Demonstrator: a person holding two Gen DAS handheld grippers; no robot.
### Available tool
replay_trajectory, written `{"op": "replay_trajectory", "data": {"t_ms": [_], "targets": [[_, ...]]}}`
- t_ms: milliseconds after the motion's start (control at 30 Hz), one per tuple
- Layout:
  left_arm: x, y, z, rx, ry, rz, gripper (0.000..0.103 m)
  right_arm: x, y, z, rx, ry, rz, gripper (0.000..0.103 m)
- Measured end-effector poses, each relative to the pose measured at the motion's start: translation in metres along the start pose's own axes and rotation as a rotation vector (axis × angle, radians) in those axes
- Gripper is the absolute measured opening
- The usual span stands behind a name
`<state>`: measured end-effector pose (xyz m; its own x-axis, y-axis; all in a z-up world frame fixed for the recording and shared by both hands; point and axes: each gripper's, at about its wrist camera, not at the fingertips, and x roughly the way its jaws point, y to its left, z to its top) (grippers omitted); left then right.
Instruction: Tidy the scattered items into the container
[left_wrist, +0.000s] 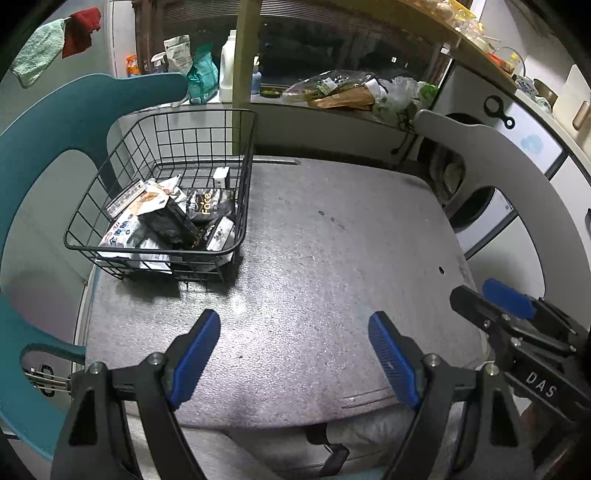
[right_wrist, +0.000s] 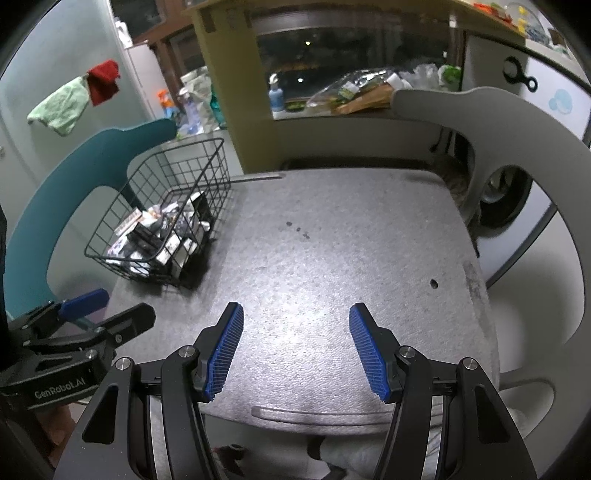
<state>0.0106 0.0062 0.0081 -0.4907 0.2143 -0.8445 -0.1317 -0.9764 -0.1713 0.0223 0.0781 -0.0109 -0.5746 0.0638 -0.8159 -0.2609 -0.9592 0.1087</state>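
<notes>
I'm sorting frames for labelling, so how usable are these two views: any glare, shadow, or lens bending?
Left wrist: strong fisheye bending, dark corners, a pale glare patch on the grey table, and the wire basket casts a dark shadow towards the camera. Right wrist: same bending, glare between the open right tongs, the basket's contents small and hard to read.

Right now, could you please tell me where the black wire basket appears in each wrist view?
Left wrist view: the wire basket sits upper left, on the grey table's far-left corner, packets inside.
Right wrist view: the basket sits at middle left, same corner.
Shared landmark: the teal chair back curving behind it.
</notes>
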Motion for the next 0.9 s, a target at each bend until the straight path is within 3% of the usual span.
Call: {"op": "replay_trajectory", "data": {"t_ms": [900], "targets": [[-0.0003, -0.0017, -0.0004, -0.008, 0.004, 0.000, 0.084, 0.0083, 0.0079, -0.0043, 0.001, 0.020, -0.004, 0.060]]}}
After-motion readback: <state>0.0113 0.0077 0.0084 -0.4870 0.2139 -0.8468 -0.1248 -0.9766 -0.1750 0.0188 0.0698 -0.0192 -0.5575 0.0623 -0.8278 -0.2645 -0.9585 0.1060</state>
